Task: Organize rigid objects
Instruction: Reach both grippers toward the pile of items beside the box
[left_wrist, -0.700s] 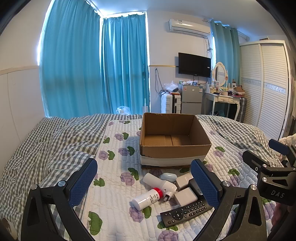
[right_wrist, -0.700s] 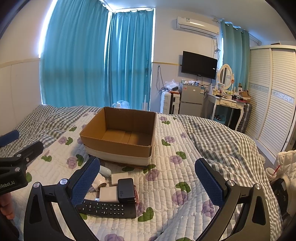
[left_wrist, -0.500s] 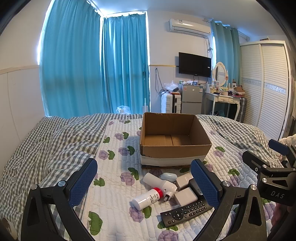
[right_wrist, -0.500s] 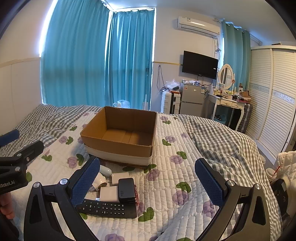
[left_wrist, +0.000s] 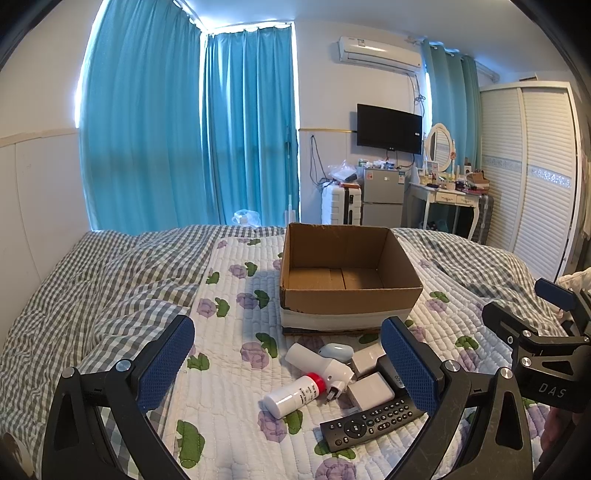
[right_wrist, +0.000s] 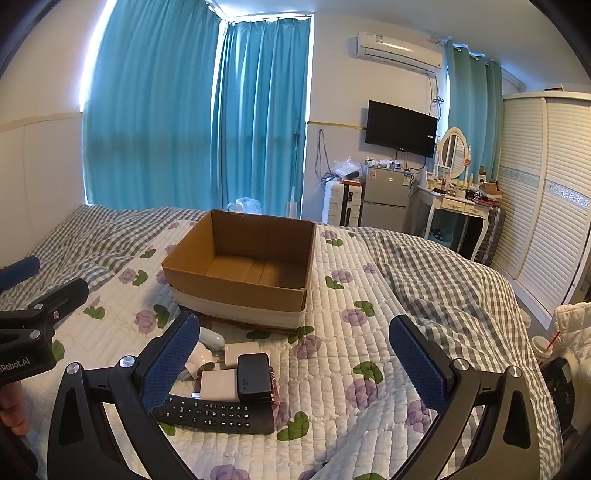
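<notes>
Both grippers – left gripper (left_wrist: 288, 369), right gripper (right_wrist: 295, 362) – jaws wide, empty; items clustered by cardboard box (left_wrist: 347, 280) w/ open top for loading.

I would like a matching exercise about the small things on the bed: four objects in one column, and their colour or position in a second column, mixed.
Objects:
1. brown cardboard box
2. black remote control
3. white plastic bottle
4. black rectangular charger

Descriptions:
A. has a red cap and lies on its side
B. rests on top of a white adapter
C. open and empty
D. nearest the camera, with its buttons facing up

Pairs: 1-C, 2-D, 3-A, 4-B
</notes>
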